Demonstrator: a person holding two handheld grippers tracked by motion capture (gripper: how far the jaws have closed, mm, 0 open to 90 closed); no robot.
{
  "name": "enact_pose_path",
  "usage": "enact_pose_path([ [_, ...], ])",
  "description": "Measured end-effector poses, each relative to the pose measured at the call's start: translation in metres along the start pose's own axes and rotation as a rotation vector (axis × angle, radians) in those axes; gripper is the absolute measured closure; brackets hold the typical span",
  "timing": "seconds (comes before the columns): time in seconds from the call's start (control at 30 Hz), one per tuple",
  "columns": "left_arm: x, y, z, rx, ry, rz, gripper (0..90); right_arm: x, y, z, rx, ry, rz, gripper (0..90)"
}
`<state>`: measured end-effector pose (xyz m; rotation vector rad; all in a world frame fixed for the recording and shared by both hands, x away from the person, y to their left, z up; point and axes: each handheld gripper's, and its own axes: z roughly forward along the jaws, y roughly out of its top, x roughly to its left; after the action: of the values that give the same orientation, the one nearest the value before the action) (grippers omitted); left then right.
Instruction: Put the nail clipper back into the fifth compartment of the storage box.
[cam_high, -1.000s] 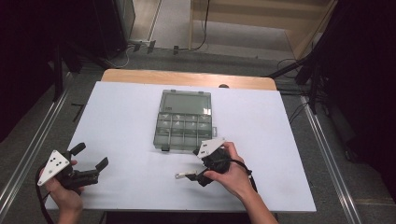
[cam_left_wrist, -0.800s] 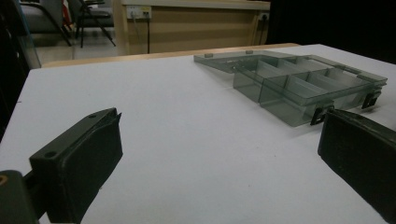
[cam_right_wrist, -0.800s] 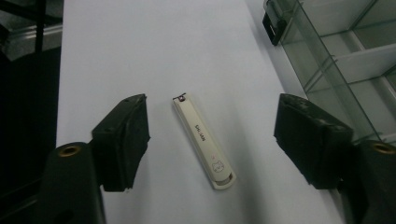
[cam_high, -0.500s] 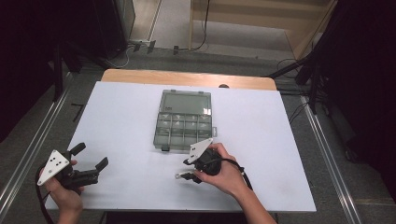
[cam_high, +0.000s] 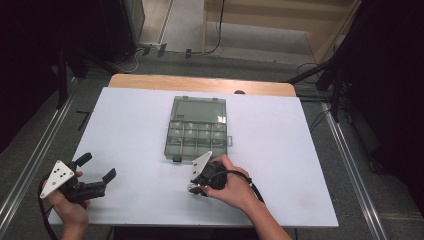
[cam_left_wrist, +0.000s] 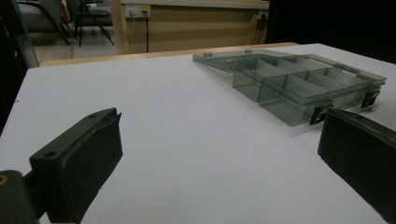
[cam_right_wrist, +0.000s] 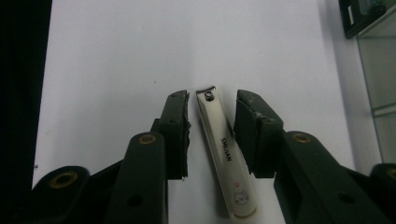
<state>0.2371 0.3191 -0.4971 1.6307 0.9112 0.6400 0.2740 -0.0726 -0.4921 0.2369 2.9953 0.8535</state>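
The right gripper (cam_right_wrist: 212, 135) straddles the nail clipper (cam_right_wrist: 222, 151) near the box (cam_high: 196, 131), jaws narrowly apart, ready to pinch; left gripper (cam_left_wrist: 219, 163) waits wide.

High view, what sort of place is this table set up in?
Probably a lab or workshop recording station: a white-topped table flanked by metal rails, cables across the floor behind, and a person holding a gripper in each hand.

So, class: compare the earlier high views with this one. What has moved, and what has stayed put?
The right claw has slid leftward and nearer the table's front edge, and now straddles the nail clipper, jaws open, not gripping. The left claw, open, and the compartment box stayed put.
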Motion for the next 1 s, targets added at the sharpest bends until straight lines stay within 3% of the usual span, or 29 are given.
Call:
enact_pose_path([
  [0.4, -0.0002, 0.0, 0.0003, 0.003, -0.003, 0.002, 0.0, 0.0009, -0.0004, 0.0063, 0.012, -0.017, -0.035, 72.1],
  [0.53, -0.0002, 0.0, 0.0003, 0.003, -0.003, 0.002, 0.0, 0.0027, -0.0001, 0.0065, 0.012, -0.013, -0.039, 78.7],
  [0.8, 0.0001, 0.0, 0.0001, 0.0, -0.002, -0.002, 0.0, 0.0025, -0.0011, 0.0062, 0.003, -0.012, 0.007, 79.1],
  [1.0, 0.0002, 0.0, -0.0001, 0.0, -0.003, -0.003, 0.0, 0.0026, -0.008, 0.0057, -0.053, -0.017, 0.035, 79.3],
])
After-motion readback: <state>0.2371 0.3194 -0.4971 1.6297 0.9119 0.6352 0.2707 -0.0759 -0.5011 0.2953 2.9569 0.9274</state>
